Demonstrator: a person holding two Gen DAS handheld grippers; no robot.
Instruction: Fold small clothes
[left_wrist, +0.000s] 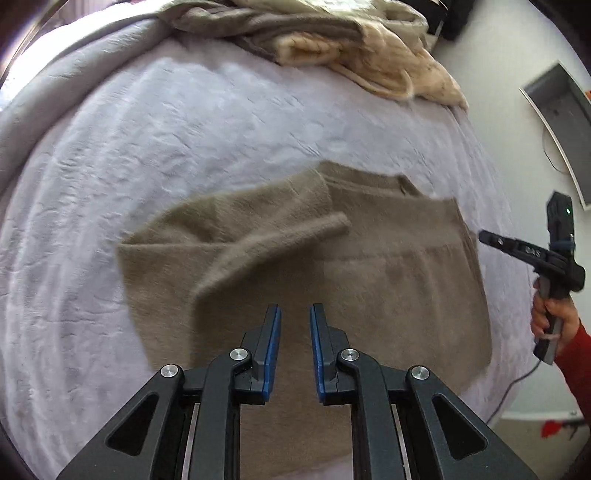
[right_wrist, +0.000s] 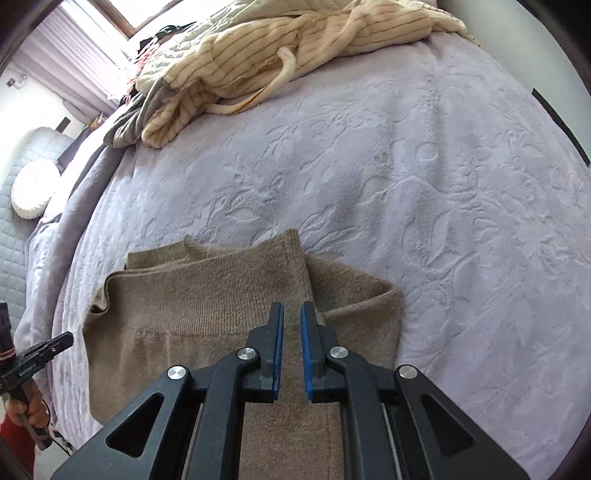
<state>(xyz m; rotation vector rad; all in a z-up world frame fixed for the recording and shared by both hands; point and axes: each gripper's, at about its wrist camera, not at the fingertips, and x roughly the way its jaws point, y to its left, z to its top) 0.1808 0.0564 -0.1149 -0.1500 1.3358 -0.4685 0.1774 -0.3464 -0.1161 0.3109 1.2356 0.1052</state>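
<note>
where the lavender embossed bedspread covers the bed, one item of the task lies flat near its front edge: a small tan knit sweater, partly folded, one sleeve laid slantwise across its body and the neckline turned toward the far side of the bed. the left gripper, black with blue pads, hangs over the near part of the sweater and points steeply down; its jaws stand narrowly apart with nothing between them, pads clear of the knit, so the fingers are released. the right gripper, same make, hangs over the sweater's other side, near a folded-in flap; its jaws likewise show a slim gap, nothing pinched, pads not pressing on cloth. from the left wrist view the right gripper appears at the picture's right edge, just off the sweater's side, held by a hand with a red sleeve. at the far end of the bed, well apart from the sweater: a heap of cream striped fleece clothing over a grey garment. beyond the bed's left side: a white round cushion and lilac curtains under a window.
</note>
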